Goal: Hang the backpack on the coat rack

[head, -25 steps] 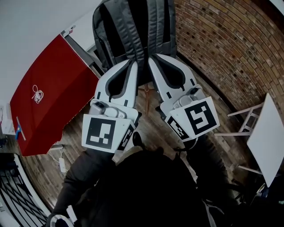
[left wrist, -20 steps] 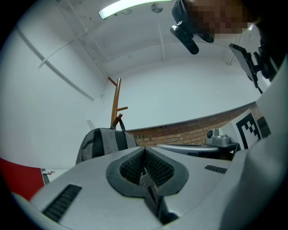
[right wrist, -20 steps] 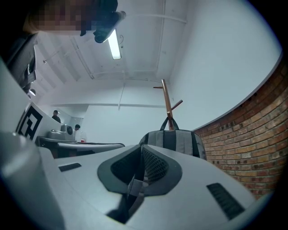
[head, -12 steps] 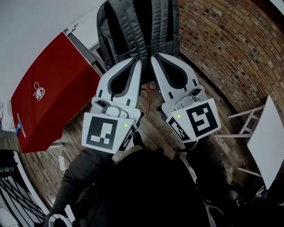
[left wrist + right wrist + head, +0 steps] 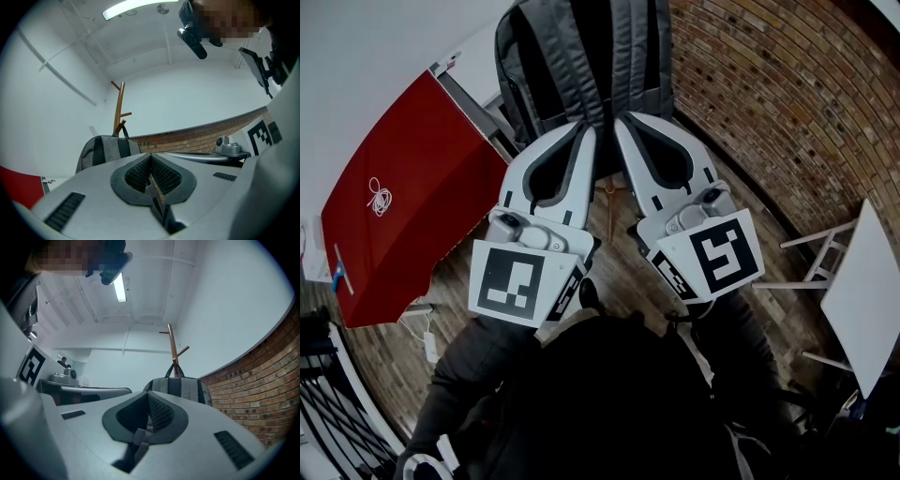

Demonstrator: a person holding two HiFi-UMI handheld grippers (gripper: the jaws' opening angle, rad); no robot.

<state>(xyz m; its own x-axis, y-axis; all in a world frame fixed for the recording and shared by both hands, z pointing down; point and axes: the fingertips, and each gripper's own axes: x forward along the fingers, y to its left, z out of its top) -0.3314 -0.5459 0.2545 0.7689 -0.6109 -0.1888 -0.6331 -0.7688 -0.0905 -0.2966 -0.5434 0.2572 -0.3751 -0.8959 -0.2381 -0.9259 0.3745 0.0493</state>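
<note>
The grey and black backpack (image 5: 581,56) hangs by its top loop from a peg of the wooden coat rack (image 5: 172,348), as both gripper views show. The backpack (image 5: 101,150) and the rack's pole (image 5: 119,108) lie just beyond the jaws. My left gripper (image 5: 589,131) is shut with its pads together. My right gripper (image 5: 619,122) has just been closing and its pads now meet. A grey strip of webbing (image 5: 138,437) shows in the slot behind them; I cannot tell whether it is pinched. Both tips sit side by side at the backpack's lower end.
A red panel (image 5: 412,197) leans at the left against the white wall. A brick wall (image 5: 787,94) curves along the right. A white folding table (image 5: 867,291) stands at the far right. The rack's wooden foot (image 5: 609,192) shows on the wooden floor between the grippers.
The head view has swayed a little. Both grippers stay where they were at the backpack's lower end.
</note>
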